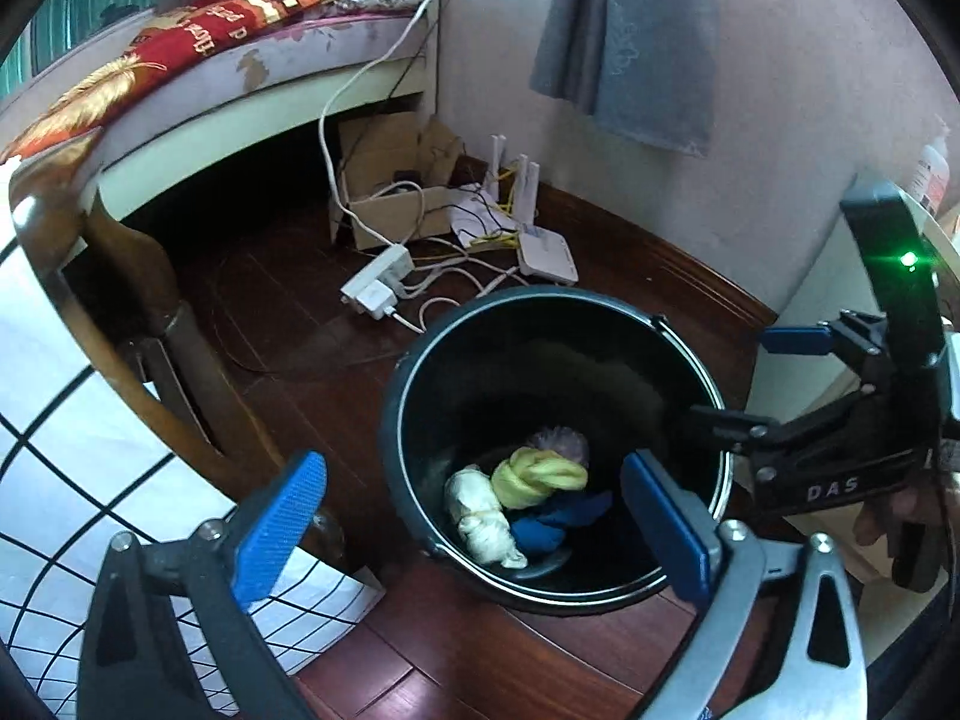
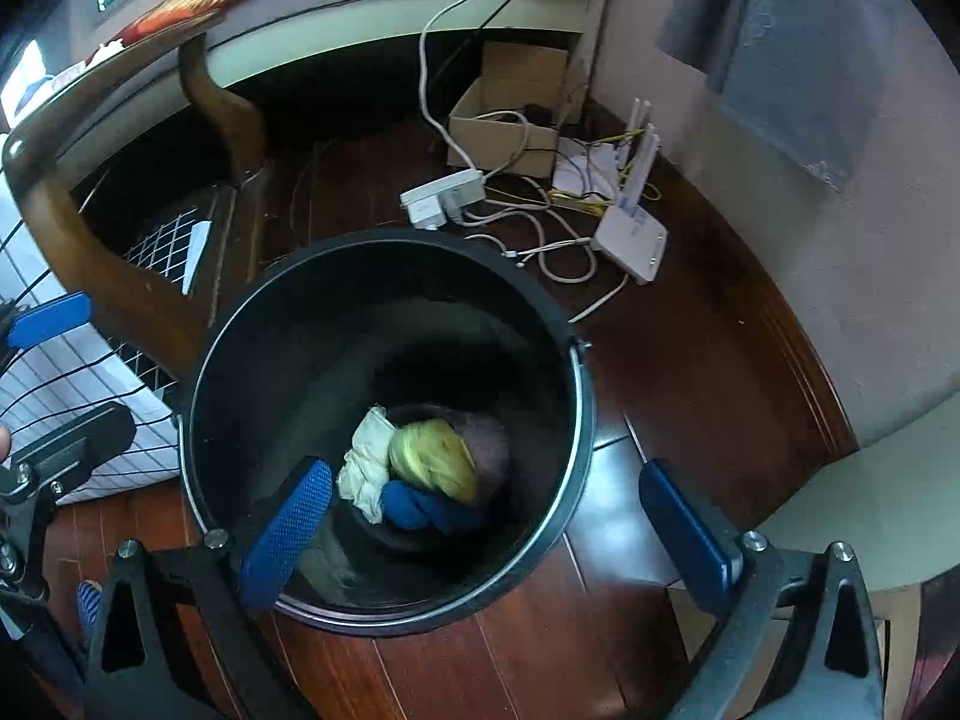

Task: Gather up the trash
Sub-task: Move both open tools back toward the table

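Note:
A black round bin (image 1: 420,372) stands on the dark wood floor; it also shows in the right wrist view (image 2: 240,324). In its bottom lie a yellow wad (image 1: 537,477), a white wad (image 1: 480,516), a blue wad (image 1: 552,525) and a purplish wad (image 1: 561,441). The same wads show in the right wrist view: yellow (image 2: 432,459), white (image 2: 363,471), blue (image 2: 420,510). My left gripper (image 1: 474,516) is open and empty above the bin. My right gripper (image 2: 486,528) is open and empty above the bin; it also shows in the left wrist view (image 1: 744,381).
A wooden table leg (image 1: 180,336) and a white grid-patterned cloth (image 1: 72,480) stand left of the bin. Behind the bin lie a power strip (image 1: 378,282), cables, a router (image 1: 546,252) and a cardboard box (image 1: 390,204). A bed (image 1: 198,60) is at the back.

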Tool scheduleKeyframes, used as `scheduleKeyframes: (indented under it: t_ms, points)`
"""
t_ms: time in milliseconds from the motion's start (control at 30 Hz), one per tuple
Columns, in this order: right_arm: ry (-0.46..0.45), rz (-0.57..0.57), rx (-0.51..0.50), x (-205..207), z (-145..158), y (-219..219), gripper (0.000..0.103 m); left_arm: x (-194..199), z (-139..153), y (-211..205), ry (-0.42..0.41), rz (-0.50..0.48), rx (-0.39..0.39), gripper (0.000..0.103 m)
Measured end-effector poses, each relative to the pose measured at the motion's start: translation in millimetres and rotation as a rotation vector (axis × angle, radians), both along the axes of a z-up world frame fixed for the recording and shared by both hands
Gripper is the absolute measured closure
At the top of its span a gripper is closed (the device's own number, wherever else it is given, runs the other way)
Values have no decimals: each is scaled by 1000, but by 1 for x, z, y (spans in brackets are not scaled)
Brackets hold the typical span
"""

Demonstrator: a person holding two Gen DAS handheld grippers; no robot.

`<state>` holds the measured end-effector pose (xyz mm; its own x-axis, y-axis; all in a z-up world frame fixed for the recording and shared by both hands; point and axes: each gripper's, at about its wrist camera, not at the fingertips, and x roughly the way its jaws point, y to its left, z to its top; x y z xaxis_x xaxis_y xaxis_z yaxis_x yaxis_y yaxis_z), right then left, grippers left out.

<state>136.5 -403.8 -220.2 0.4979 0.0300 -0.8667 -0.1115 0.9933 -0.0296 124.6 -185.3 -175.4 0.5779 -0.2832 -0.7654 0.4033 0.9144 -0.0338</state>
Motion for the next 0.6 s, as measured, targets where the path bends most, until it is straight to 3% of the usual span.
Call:
scheduleKeyframes:
  t_ms: [600]
  points:
    - [-139,12,3,-13,58,18,0,-6,38,5,-94,18,-13,3]
